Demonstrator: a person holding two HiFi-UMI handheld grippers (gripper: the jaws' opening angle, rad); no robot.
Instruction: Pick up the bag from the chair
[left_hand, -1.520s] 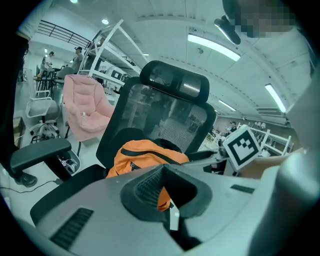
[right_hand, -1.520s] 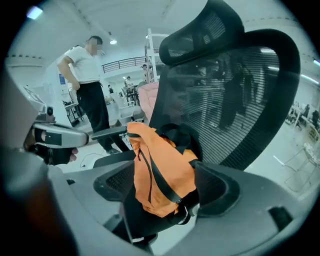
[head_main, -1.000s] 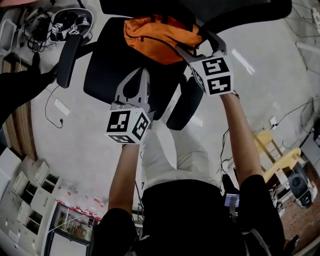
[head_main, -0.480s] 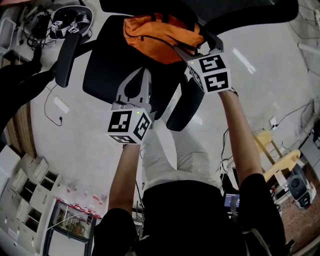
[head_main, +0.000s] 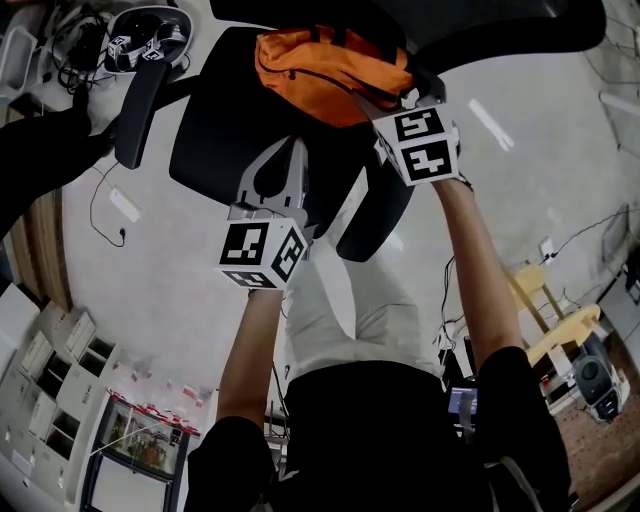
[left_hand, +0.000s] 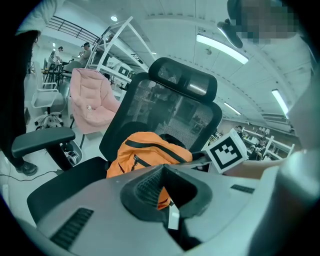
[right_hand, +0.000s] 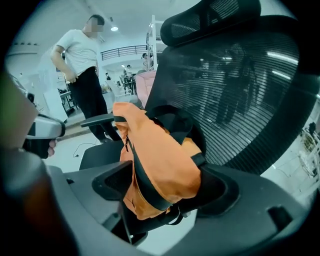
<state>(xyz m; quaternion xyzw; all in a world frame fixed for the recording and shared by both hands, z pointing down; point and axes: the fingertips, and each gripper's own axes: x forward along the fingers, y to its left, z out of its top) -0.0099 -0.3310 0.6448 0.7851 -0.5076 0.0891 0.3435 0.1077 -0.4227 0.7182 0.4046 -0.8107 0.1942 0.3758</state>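
The orange bag (head_main: 330, 75) sits on the chair (head_main: 220, 115) seat against its backrest, with the right tongs (right_hand: 160, 187) spread around its end, apparently ready to clamp and lift, while the left tongs (left_hand: 162, 192) hover nearby, closed and empty.

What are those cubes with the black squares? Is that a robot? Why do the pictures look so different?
No robot: a person holds a pinching tool, called a hand-held gripper, in each hand. The cubes are part of those tools. One picture comes from a camera on the person's head, looking down. The other two come from cameras riding on the grippers. An orange bag lies on the black chair. The right hand-held gripper has its jaws wide apart with the bag between them. The left hand-held gripper is shut and empty, over the seat.
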